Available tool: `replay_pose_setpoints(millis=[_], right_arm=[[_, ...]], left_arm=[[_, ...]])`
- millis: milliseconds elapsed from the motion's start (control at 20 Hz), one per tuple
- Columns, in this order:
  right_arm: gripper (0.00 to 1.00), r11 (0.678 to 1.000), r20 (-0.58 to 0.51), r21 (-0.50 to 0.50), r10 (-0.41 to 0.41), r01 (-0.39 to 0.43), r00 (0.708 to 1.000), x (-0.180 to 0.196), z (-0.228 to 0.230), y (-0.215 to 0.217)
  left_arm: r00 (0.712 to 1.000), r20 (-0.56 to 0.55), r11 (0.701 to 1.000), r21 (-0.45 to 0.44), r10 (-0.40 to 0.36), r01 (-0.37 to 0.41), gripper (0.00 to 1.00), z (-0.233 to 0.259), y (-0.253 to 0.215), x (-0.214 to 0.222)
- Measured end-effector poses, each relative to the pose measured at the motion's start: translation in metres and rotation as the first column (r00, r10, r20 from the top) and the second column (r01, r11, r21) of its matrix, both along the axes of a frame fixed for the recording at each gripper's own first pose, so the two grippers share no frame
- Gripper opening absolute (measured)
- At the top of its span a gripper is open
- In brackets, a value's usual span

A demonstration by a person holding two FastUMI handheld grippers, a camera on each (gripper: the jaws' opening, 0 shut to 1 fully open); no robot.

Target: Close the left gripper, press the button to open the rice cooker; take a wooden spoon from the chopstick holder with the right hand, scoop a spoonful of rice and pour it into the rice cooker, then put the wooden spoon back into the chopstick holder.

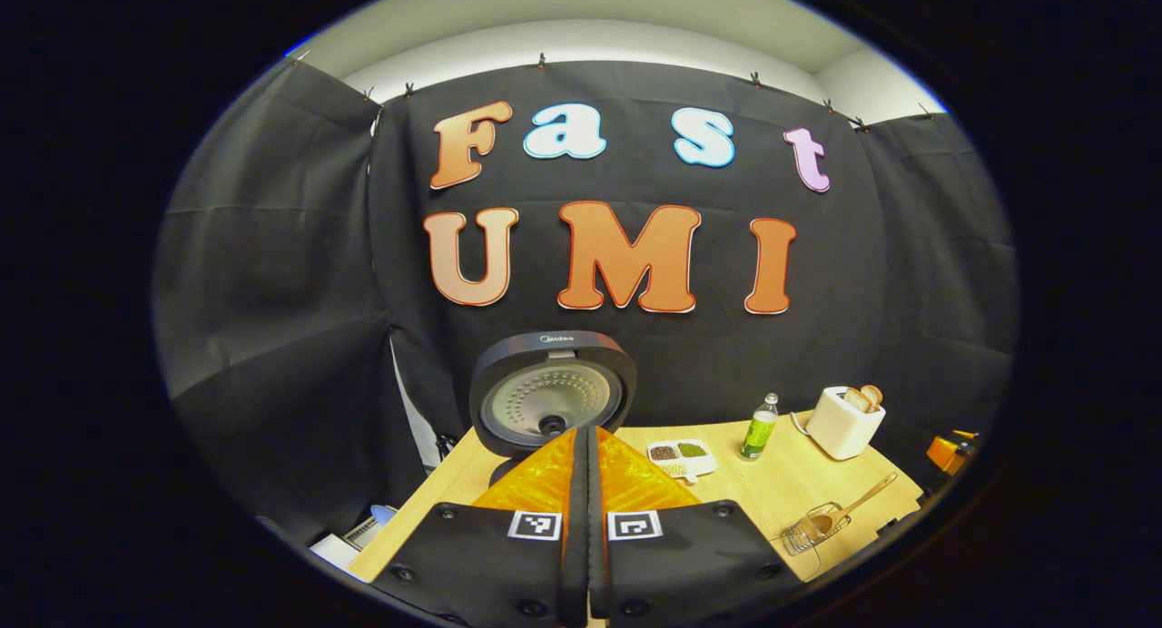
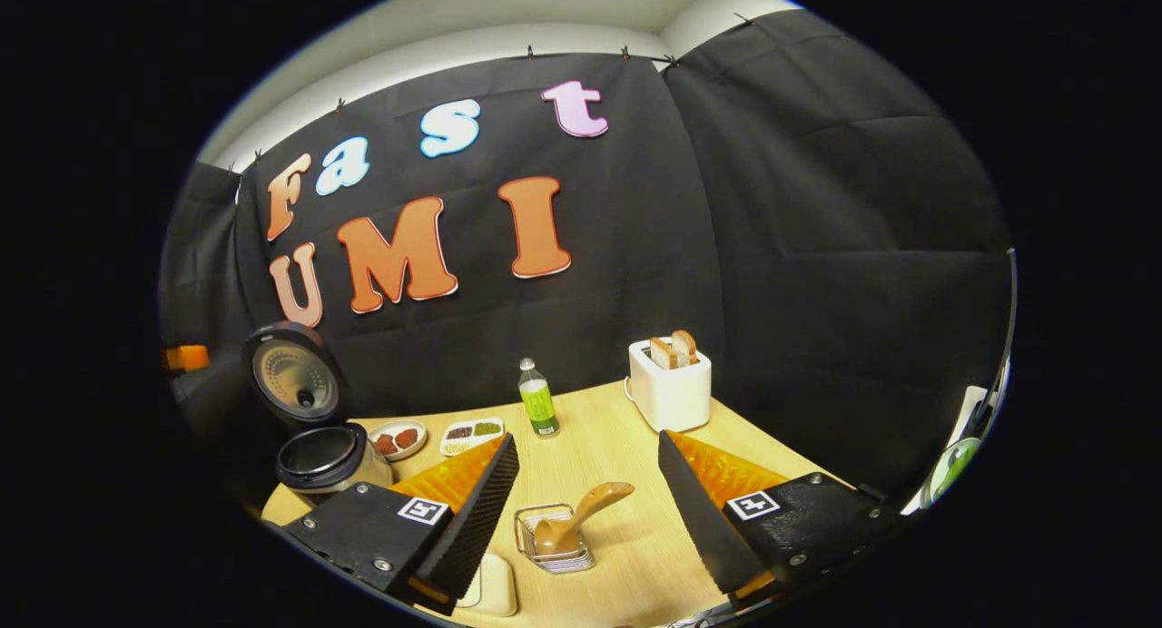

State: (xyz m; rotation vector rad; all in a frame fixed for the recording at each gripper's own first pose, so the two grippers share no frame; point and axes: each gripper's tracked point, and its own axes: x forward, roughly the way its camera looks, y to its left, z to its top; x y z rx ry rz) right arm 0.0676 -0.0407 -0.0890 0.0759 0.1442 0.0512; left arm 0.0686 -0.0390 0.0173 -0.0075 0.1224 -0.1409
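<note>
The rice cooker [image 1: 550, 401] stands at the table's left end with its lid [image 1: 552, 389] swung up; in the right gripper view its open pot [image 2: 322, 457] shows below the raised lid [image 2: 292, 374]. My left gripper [image 1: 582, 483] is shut with nothing between its fingers, right in front of the cooker. A wooden spoon [image 2: 572, 517] leans in the wire chopstick holder [image 2: 552, 539] near the front edge. My right gripper [image 2: 590, 487] is open above it, one finger to each side, touching nothing. The same spoon [image 1: 849, 512] and holder [image 1: 811, 530] lie at the lower right of the left gripper view.
A white divided dish of grains [image 2: 470, 435] and a small round dish [image 2: 397, 439] sit beside the cooker. A green bottle [image 2: 537, 397] and a white toaster with bread [image 2: 670, 383] stand at the back. A pale flat object [image 2: 495, 584] lies at the front edge.
</note>
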Motion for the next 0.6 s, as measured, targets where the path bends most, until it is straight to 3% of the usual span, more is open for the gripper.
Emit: replay_pose_setpoints(millis=[150, 250, 400, 500, 600], right_arm=[[0.95, 0.997, -0.073, 0.076, 0.005, 0.001, 0.997, 0.022, -0.032, -0.001], [0.95, 0.989, -0.112, 0.144, -0.001, 0.018, 0.994, 0.032, -0.051, -0.004], [0.94, 0.969, -0.168, 0.245, 0.021, 0.021, 0.985, 0.038, -0.073, -0.001], [0.92, 0.956, -0.198, 0.294, 0.04, 0.02, 0.979, 0.046, -0.086, 0.006], [0.81, 0.932, -0.22, 0.362, 0.059, 0.025, 0.974, 0.049, -0.091, 0.011]], left_arm=[[0.998, 0.005, 0.998, 0.003, 0.058, -0.058, 0.05, 0.005, 0.019, -0.015], [0.995, 0.016, 0.995, 0.01, 0.097, -0.097, 0.46, 0.004, 0.034, -0.017], [0.991, 0.036, 0.991, -0.026, 0.129, -0.128, 0.41, 0.007, 0.048, -0.028], [0.987, 0.056, 0.989, -0.021, 0.15, -0.149, 0.66, 0.011, 0.059, -0.036], [0.984, 0.066, 0.986, -0.03, 0.167, -0.166, 0.76, 0.011, 0.067, -0.044]])
